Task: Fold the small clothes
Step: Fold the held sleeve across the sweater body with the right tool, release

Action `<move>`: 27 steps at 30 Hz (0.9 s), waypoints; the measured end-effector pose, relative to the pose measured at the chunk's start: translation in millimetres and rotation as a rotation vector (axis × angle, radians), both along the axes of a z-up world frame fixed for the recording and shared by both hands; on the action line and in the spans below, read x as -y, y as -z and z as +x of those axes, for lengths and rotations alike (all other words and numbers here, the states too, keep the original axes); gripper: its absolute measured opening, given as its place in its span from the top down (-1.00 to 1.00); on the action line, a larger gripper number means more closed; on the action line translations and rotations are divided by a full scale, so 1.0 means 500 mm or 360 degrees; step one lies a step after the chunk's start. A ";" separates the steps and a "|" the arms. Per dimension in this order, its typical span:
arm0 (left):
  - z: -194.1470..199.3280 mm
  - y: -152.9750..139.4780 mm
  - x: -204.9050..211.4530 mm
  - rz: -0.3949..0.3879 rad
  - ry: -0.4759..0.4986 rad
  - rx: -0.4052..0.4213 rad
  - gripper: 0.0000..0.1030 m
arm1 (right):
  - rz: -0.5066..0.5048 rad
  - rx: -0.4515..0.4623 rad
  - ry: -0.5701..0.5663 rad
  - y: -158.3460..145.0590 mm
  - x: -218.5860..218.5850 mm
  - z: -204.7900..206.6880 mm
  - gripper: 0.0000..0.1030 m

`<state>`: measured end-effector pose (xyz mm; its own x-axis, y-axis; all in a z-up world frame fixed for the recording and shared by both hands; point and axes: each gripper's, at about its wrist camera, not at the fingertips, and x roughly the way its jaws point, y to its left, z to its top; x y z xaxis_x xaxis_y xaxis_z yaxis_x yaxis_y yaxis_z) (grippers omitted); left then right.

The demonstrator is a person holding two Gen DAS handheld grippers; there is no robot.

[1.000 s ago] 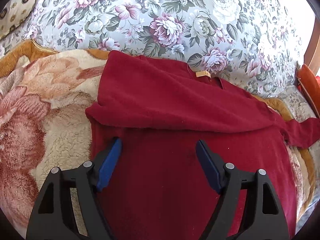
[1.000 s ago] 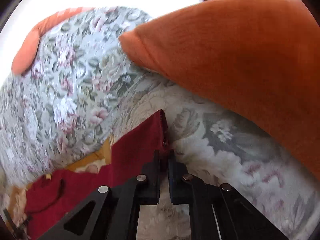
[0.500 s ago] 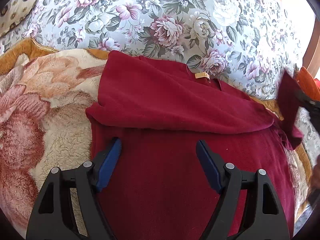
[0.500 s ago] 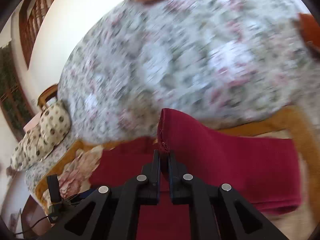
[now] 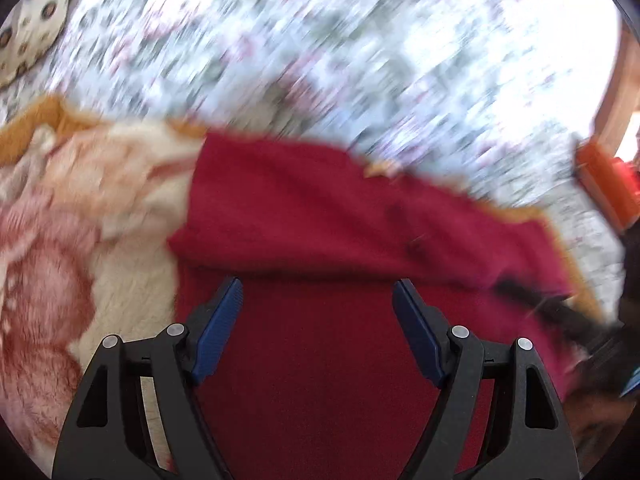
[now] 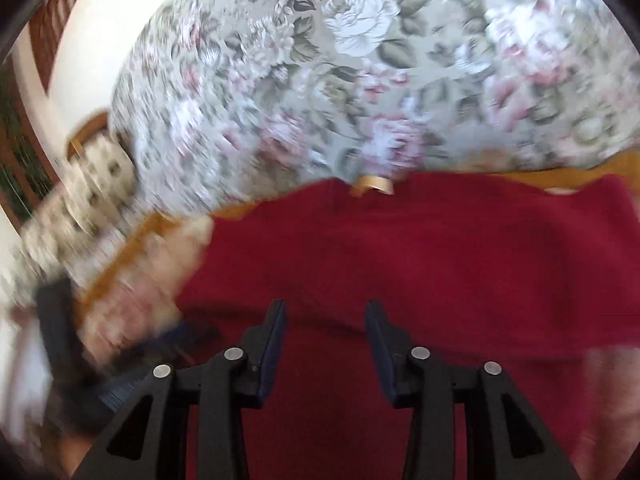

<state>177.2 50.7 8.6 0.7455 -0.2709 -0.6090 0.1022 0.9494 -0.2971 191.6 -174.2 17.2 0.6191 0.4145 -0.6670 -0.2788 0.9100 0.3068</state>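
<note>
Left wrist view: my left tongs (image 5: 318, 308) stand wide apart, holding nothing, above the red garment (image 5: 320, 360). This garment lies on the fleece blanket (image 5: 80, 260), its upper part folded down, with a fold edge running from 9 o'clock to 3 o'clock just beyond the blue pads (image 5: 218, 332). My right tongs (image 5: 560, 316) show blurred at 3 o'clock.

Right wrist view: my right tongs (image 6: 325, 340) are parted, empty, over the red garment (image 6: 420, 260). A tan neck label (image 6: 374, 184) sits at 12 o'clock, against the floral cushion (image 6: 340, 60).
</note>
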 end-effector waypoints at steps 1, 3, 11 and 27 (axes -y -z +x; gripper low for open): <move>0.002 -0.025 0.017 -0.0038 0.0072 0.0061 -0.51 | -0.0088 0.0010 0.0009 0.005 0.003 -0.011 0.23; 0.023 -0.044 0.044 -0.0086 0.0194 0.0092 -0.51 | -0.0220 -0.0034 0.0054 0.039 0.018 -0.027 0.23; 0.147 0.046 0.149 -0.0130 0.0520 -0.0203 -0.50 | -0.0216 0.0008 0.0048 0.057 0.035 -0.037 0.13; 0.239 0.051 0.147 -0.0303 0.0248 -0.0387 0.04 | -0.0128 0.0032 0.0044 0.074 0.044 -0.040 0.13</move>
<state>296.7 -23.0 -17.2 0.5252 -0.4960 -0.6914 0.1463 0.8531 -0.5009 171.4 -196.0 -19.6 0.6429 0.3428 -0.6849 -0.2586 0.9389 0.2271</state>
